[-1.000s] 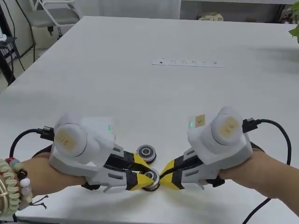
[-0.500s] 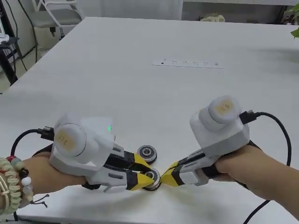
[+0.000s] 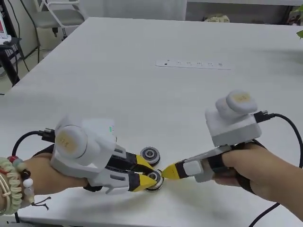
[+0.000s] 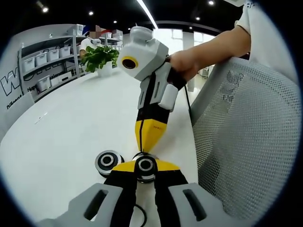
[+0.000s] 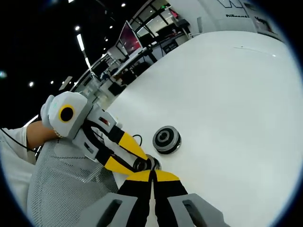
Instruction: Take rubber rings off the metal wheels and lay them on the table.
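Observation:
A metal wheel (image 3: 154, 178) with a dark rubber ring rests on the white table (image 3: 142, 94) near its front edge. My left gripper (image 3: 152, 179) is shut on this wheel (image 4: 145, 167), one yellow jaw on each side. My right gripper (image 3: 165, 172), rolled onto its side, has its jaws shut, and their tips touch the wheel's right rim. I cannot tell whether the ring is pinched. In the right gripper view the right gripper (image 5: 151, 173) meets the wheel (image 5: 143, 164) held by the left gripper (image 5: 137, 158). A second wheel (image 3: 149, 153) lies flat just behind.
A white power strip (image 3: 191, 63) lies flush in the table further back. The second wheel (image 4: 110, 161) (image 5: 166, 138) sits close beside the jaws. A mesh chair back (image 4: 241, 132) stands behind the front edge. Chairs (image 3: 52, 14) stand beyond the far left corner.
My right gripper has rolled onto its side and lifted at the back, with its tips staying at the wheel's rim. The left gripper and both wheels have kept still.

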`<state>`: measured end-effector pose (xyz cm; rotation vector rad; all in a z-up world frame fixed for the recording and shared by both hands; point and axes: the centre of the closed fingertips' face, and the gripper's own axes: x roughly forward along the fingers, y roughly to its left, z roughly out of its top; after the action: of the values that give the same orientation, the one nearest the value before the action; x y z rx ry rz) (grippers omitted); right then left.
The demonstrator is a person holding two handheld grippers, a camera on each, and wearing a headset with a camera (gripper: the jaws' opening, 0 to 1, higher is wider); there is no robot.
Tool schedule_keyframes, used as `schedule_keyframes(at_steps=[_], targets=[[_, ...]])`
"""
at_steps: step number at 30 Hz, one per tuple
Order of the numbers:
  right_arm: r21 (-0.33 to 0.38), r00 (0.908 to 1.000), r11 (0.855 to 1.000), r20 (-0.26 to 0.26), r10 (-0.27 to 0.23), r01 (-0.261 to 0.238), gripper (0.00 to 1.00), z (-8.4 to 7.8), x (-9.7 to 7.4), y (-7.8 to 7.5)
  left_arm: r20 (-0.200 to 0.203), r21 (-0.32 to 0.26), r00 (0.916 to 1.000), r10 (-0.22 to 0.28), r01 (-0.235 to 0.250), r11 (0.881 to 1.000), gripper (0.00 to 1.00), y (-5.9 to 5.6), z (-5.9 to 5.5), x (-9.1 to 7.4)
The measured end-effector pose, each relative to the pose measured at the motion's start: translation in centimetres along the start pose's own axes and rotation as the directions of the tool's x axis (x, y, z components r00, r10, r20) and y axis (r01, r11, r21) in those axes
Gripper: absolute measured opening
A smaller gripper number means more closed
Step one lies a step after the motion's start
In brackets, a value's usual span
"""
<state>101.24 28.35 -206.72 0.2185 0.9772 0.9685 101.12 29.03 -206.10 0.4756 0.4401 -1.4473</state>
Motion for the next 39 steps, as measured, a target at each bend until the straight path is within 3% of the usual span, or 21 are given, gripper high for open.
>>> schedule_keyframes(at_steps=[4, 25, 27, 29, 30, 31, 32, 33, 35, 39], targets=[[0.022, 1.0, 1.0, 0.003, 0.009, -0.009, 0.0, -0.1, -0.1, 0.5, 0.005, 0.0, 1.0, 0.0, 0.0, 1.0, 0.08, -0.1, 0.0, 0.0], [-0.003, 0.9992, 0.999, 0.004, 0.039, -0.039, 0.0, 0.3, 0.2, 1.6, 0.011, -0.003, 0.9999, -0.001, 0.001, 1.0, 0.08, -0.2, -0.1, -0.1], [-0.035, 0.9993, 0.999, -0.002, 0.038, -0.038, 0.0, 0.3, 0.3, 1.9, 0.011, -0.003, 0.9999, -0.001, 0.001, 1.0, 0.08, -0.2, -0.1, -0.1], [-0.039, 0.9975, 0.997, 0.015, 0.068, -0.068, 0.0, 0.7, 0.5, 2.4, 0.012, -0.005, 0.9999, -0.001, 0.001, 1.0, 0.08, -0.2, -0.1, -0.1], [-0.024, 0.9925, 0.995, 0.071, 0.099, -0.098, 0.0, 1.9, 0.6, 2.9, 0.012, -0.007, 0.9999, -0.002, 0.002, 1.0, 0.08, -0.2, -0.1, -0.1], [-0.007, 0.9927, 0.994, 0.056, 0.107, -0.107, 0.0, 1.7, 0.4, 3.2, 0.012, -0.007, 0.9999, -0.001, 0.001, 1.0, 0.08, -0.2, -0.1, -0.1], [-0.054, 0.9983, 0.997, 0.022, 0.055, -0.053, 0.0, 1.2, 0.4, 2.5, 0.012, -0.007, 0.9999, -0.001, 0.001, 1.0, 0.08, -0.2, -0.1, -0.1], [-0.073, 0.9989, 0.997, 0.022, 0.04, -0.039, 0.0, 1.1, 0.5, 2.2, 0.012, -0.008, 0.9999, 0.0, 0.0, 1.0, 0.08, -0.2, -0.1, -0.1], [-0.036, 0.998, 0.998, 0.017, 0.061, -0.06, 0.0, 1.0, 0.5, 2.2, 0.012, -0.009, 0.9999, 0.001, -0.001, 1.0, 0.08, -0.2, -0.1, -0.1], [-0.026, 0.9991, 0.999, 0.019, 0.037, -0.036, 0.0, 0.9, 0.3, 1.6, 0.01, -0.012, 0.9999, 0.0, 0.0, 1.0, 0.08, -0.1, -0.1, -0.1]])
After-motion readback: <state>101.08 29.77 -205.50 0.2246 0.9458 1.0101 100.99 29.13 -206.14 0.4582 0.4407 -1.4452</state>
